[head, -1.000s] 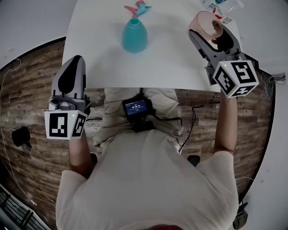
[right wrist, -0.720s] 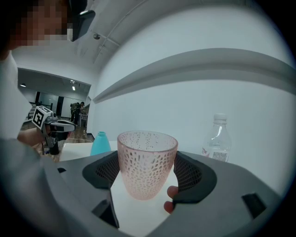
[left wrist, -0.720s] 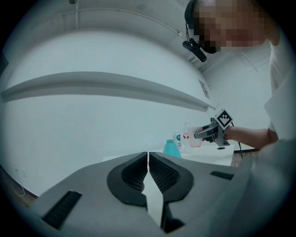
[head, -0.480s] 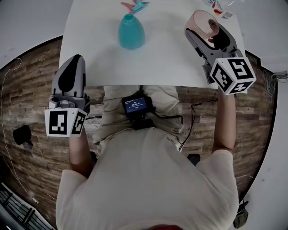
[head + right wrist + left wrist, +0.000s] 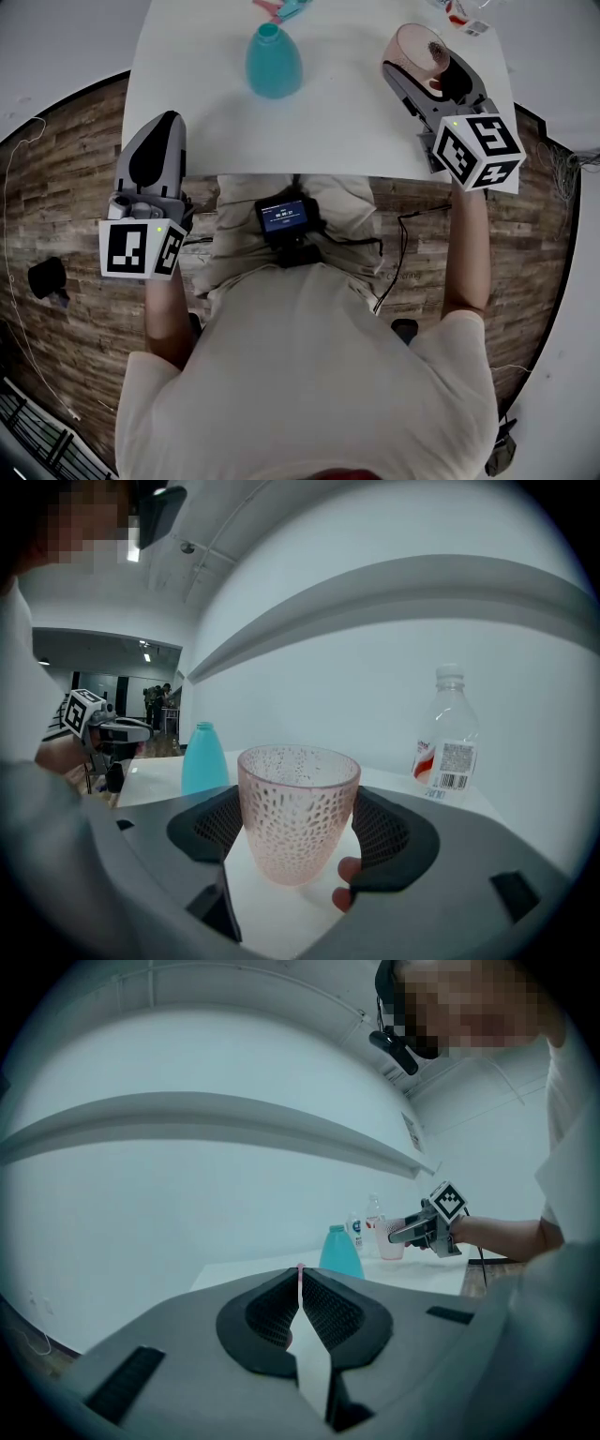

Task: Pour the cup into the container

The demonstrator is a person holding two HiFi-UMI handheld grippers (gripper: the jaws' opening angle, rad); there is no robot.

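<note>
A pink dimpled cup (image 5: 418, 41) (image 5: 298, 803) stands upright between the pads of my right gripper (image 5: 423, 58) (image 5: 300, 829), which is shut on its sides just over the right part of the white table (image 5: 347, 122). The teal bottle-shaped container (image 5: 273, 62) (image 5: 203, 758) (image 5: 339, 1252) stands at the table's middle back, well left of the cup. My left gripper (image 5: 159, 131) (image 5: 300, 1283) hangs off the table's near left corner over the wooden floor, shut with nothing seen in it.
A clear water bottle (image 5: 448, 738) (image 5: 461, 9) stands at the table's far right, just behind the cup. A pink and teal spray head (image 5: 281, 7) lies behind the container. A small screen device (image 5: 286, 216) sits on the person's front, below the table's near edge.
The right gripper has sunk a little toward the table with the cup still in it. The left gripper has hardly moved.
</note>
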